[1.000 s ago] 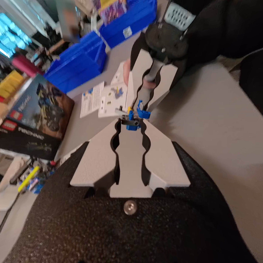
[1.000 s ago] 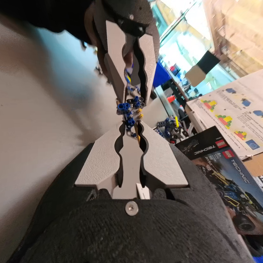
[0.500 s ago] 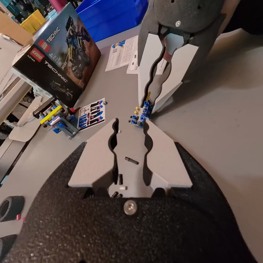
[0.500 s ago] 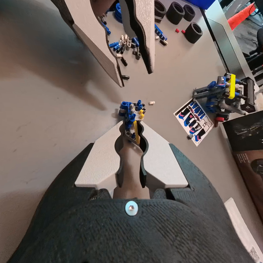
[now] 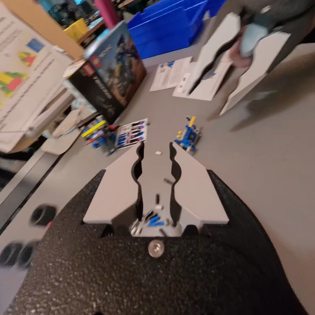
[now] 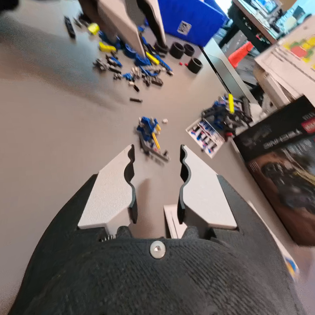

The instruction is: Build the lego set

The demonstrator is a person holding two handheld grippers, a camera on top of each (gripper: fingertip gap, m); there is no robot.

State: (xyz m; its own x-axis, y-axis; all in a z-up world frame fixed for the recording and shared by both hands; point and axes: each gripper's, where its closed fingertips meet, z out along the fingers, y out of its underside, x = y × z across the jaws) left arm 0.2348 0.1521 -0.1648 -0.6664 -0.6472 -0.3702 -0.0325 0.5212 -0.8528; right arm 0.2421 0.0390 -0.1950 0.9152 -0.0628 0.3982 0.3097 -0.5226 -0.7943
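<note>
From the left wrist view, the left gripper (image 5: pixel 156 147) hovers low over the grey table (image 5: pixel 238 170), jaws parted and empty. The small blue assembly (image 5: pixel 187 136) lies on the table just beyond its right fingertip, touching neither finger. A few loose pins (image 5: pixel 157 198) lie on the table, seen between the fingers. The set's box (image 5: pixel 109 81) stands to the left, a blue bin (image 5: pixel 163 29) behind it; its contents are hidden.

From the right wrist view, the right gripper (image 6: pixel 157 147) is spread wide, holding nothing. The blue assembly (image 6: pixel 150 134) lies just ahead of its fingertips. Loose parts (image 6: pixel 136 68) lie scattered farther off, under the other gripper.
</note>
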